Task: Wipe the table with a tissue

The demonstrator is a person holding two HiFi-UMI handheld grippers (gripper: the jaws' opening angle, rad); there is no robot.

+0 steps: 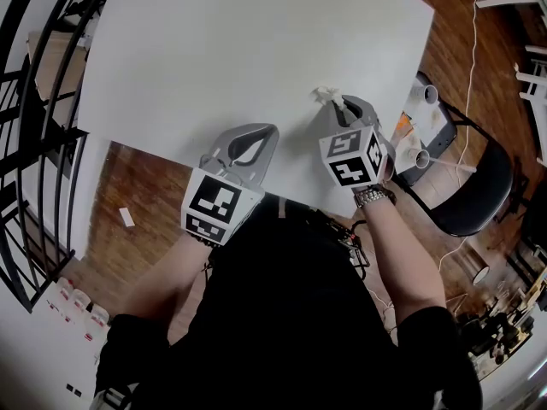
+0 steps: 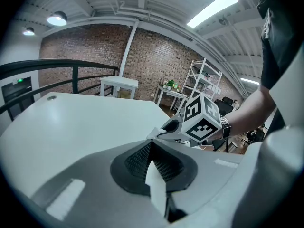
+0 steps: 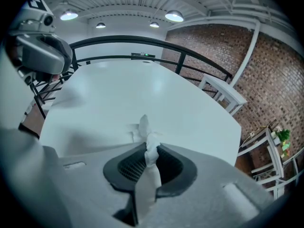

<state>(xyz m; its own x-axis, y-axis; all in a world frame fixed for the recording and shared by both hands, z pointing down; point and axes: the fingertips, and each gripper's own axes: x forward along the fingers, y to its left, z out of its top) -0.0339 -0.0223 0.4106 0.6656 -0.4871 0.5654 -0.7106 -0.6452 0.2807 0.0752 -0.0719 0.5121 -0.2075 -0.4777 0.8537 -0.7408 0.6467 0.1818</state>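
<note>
Pinched tight in the right gripper (image 3: pixel 151 148), a twisted white tissue (image 3: pixel 144 126) ran lengthwise along the jaws, which were pressed onto it. It poked out past their tips as a small crumpled tuft. That tuft hung over the white table (image 1: pixel 256 41) just ahead of the tips. It looked to be at or barely above the surface, though contact could not be made out. The left gripper (image 2: pixel 152 145) had its jaws pressed together, with no tissue sticking out beyond them. It hovered beside the right gripper, apart from it, so the right gripper was plainly the one placed to wipe. Ahead of both sets of jaws the table was bare and broad, giving free room for forward and sideways strokes. Behind the jaws lay the table's near edge. Off the right gripper's outer side the table's side edge came sooner, with a black chair (image 1: pixel 479 195) beyond it.
</note>
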